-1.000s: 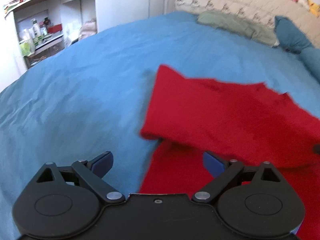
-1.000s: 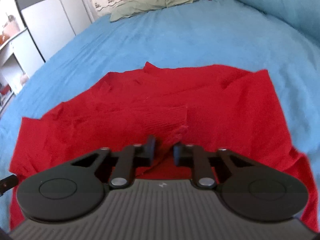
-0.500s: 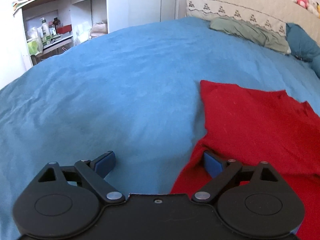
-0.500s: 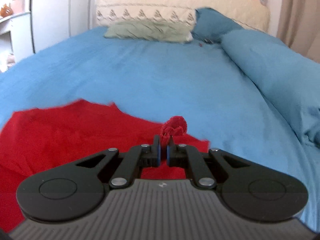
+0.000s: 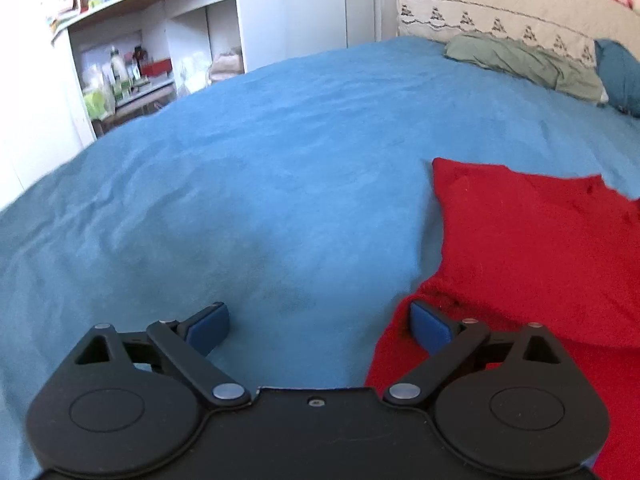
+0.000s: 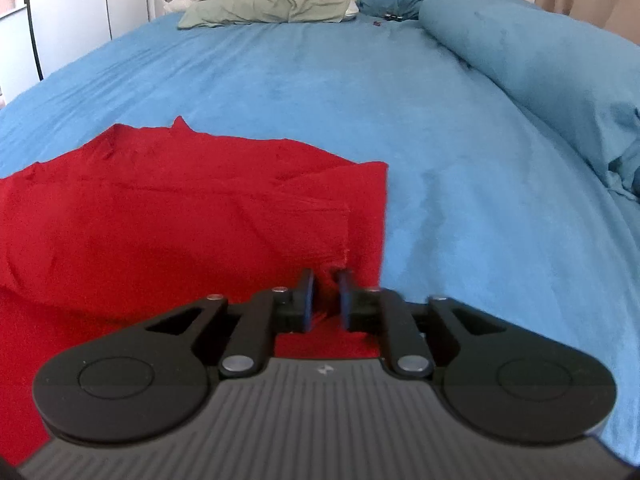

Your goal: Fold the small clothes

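Note:
A red garment point(image 5: 532, 248) lies folded over on the blue bedspread point(image 5: 260, 184). In the left wrist view my left gripper point(image 5: 320, 326) is open and empty, its right finger touching the garment's left edge. In the right wrist view the garment point(image 6: 160, 216) fills the lower left. My right gripper point(image 6: 326, 296) is nearly closed, with a bit of red cloth at the garment's right edge between its pads.
A green pillow point(image 6: 264, 10) and a cream headboard cushion point(image 5: 500, 12) lie at the bed's head. A rolled blue duvet point(image 6: 540, 64) runs along the right side. White shelves point(image 5: 160, 60) with bottles stand left of the bed.
The right gripper carried the garment's edge across and down, and its jaws have parted slightly. The left gripper stayed open and drifted a little left along the garment's edge.

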`<state>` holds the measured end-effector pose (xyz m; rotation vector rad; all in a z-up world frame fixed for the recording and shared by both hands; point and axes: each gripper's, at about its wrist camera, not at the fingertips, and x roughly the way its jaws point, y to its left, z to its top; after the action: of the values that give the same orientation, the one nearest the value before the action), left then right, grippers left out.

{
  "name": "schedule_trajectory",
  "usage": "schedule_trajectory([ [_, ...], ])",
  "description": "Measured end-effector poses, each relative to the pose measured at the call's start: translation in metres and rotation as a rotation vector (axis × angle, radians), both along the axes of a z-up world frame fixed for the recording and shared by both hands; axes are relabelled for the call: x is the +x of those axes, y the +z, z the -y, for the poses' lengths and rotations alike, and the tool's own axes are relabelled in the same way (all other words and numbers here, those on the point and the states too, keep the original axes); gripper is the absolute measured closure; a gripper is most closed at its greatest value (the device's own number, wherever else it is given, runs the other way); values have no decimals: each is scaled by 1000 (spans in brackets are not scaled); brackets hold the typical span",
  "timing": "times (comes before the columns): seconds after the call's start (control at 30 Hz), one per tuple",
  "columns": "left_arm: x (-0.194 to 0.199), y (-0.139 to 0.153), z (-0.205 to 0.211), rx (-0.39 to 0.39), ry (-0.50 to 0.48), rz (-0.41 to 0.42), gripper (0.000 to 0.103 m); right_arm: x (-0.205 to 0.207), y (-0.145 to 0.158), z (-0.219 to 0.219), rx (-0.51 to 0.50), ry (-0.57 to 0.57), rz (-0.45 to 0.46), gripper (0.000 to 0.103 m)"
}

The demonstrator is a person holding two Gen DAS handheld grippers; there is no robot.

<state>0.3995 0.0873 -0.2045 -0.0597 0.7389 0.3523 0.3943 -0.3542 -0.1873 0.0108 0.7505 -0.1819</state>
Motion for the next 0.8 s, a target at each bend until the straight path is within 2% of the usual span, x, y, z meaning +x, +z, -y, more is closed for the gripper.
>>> schedule_trajectory([
  [0.03,0,1,0,-6,2,-4,4,-3,2,-2,-32,-17,-1,33],
  [0.1,1,2,-6,-42,1,-12,4,-10,8,-9,-88,-40,26,16],
  [0.17,1,1,-8,-56,-2,-12,4,-24,14,-18,-114,1,77,16],
  [0.23,0,0,-6,-44,-6,-9,4,-28,17,-27,-87,65,97,16],
  [0.37,1,-1,-4,-31,-9,-9,4,-14,8,-37,-18,121,73,16],
  [0.47,1,-1,-5,-34,-10,-8,4,-1,-9,-27,57,92,19,16],
  [0.57,0,-3,-1,-12,-15,-4,3,2,-17,-11,158,69,30,14],
  [0.7,-1,1,-1,-1,-26,-6,4,2,-8,-13,135,93,11,15],
  [0.8,-14,17,5,43,-37,6,5,-12,15,-7,183,82,44,14],
])
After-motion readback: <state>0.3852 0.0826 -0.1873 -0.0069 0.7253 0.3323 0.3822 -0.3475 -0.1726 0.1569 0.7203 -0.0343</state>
